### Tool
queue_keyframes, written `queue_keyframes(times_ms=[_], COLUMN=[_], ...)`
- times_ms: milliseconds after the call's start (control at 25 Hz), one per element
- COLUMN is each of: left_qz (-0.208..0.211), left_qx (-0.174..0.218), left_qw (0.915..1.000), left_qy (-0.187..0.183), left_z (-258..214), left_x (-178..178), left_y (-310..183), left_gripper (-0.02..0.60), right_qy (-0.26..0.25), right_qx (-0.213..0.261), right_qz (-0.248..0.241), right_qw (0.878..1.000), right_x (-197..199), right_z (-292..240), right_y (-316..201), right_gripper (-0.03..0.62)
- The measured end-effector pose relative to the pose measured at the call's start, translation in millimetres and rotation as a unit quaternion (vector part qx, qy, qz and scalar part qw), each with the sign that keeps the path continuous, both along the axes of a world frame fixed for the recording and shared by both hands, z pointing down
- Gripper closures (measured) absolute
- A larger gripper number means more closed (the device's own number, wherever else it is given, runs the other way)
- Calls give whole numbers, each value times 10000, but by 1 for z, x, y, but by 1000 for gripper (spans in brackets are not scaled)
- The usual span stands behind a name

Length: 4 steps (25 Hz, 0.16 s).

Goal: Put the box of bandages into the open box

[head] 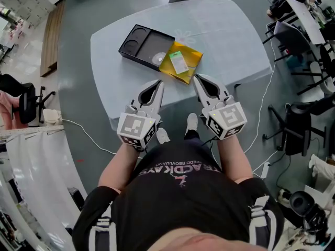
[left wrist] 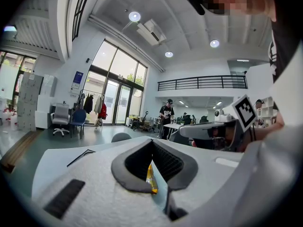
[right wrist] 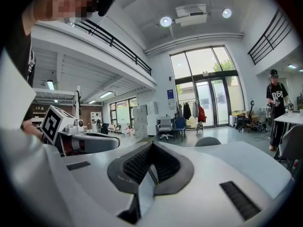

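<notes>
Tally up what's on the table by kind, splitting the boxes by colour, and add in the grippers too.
Black open box with round recesses: 1
Yellow box of bandages with a green label: 1
White handheld grippers, the left gripper and the right gripper: 2
Total: 4

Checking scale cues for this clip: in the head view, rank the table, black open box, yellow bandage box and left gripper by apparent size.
1. The table, largest by far.
2. The black open box and left gripper: look alike; the gripper sits nearer the camera, so unranked.
3. The yellow bandage box, smallest.
</notes>
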<state>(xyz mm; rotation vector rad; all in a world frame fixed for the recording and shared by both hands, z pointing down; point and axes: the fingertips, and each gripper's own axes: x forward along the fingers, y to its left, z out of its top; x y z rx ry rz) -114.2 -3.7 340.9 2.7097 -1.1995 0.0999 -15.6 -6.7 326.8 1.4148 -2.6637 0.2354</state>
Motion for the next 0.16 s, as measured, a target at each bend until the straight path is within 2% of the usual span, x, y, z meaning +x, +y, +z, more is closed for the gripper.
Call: queue_keyframes(times_ms=[160], left_qz=[25], left_qx=[16], left_qw=[10000], left_qy=[-3], left_z=[-3], left_x=[2], left_y=[1], left_gripper=[565], right_qy=[10], right_qx=[18], right_qz=[9], right_qw=[10000], right_x=[1], right_z=[-3], right_y=[1], right_gripper=[583])
